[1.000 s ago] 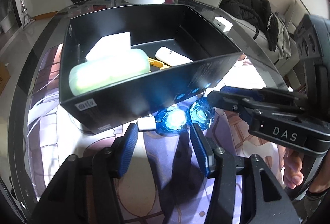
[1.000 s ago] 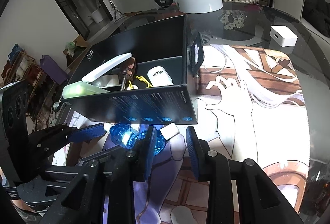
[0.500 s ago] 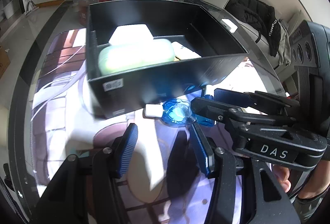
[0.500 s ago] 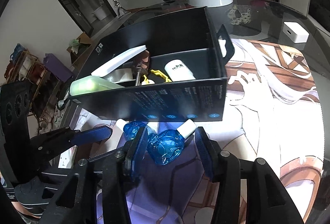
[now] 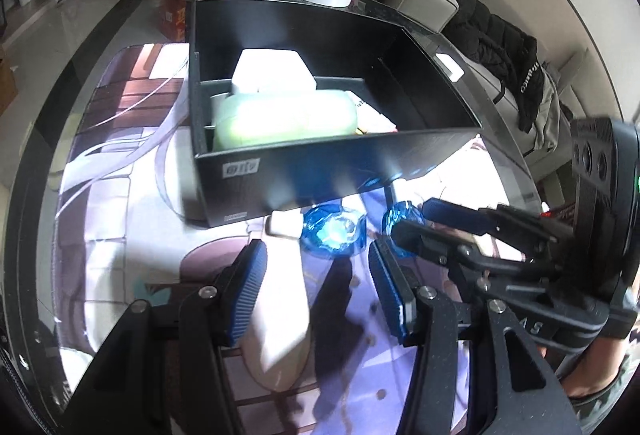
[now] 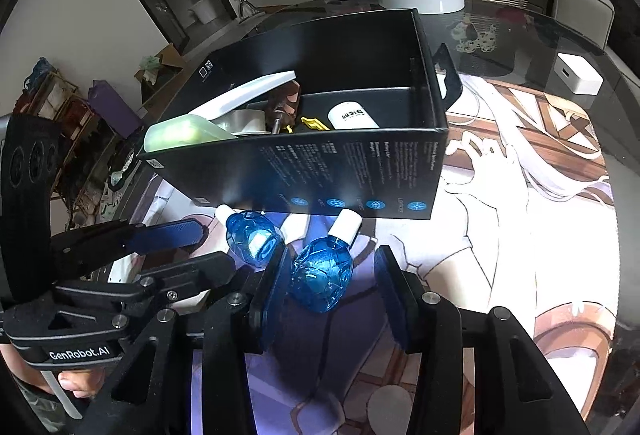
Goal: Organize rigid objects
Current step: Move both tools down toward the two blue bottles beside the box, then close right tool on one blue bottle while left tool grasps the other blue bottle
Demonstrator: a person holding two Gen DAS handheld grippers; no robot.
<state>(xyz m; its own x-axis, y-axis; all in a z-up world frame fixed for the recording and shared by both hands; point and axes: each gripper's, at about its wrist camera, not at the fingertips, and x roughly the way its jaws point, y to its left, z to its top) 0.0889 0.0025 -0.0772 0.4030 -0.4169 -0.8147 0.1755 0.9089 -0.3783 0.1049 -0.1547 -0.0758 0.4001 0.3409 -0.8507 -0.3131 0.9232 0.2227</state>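
Two faceted blue bottles with white caps lie on their sides on the printed mat, just in front of the black box (image 6: pixel 352 171). The left bottle (image 6: pixel 254 237) and the right bottle (image 6: pixel 322 277) both point their caps toward the box wall. The open box holds a pale green case (image 6: pixel 180 133), a white bottle (image 6: pixel 352 117) and a yellow piece (image 6: pixel 314 123).

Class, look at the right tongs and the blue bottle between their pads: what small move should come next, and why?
Probably close the right tongs on the blue bottle: it lies between the pads, one touching, the other showing a gap. The black box stands just beyond.
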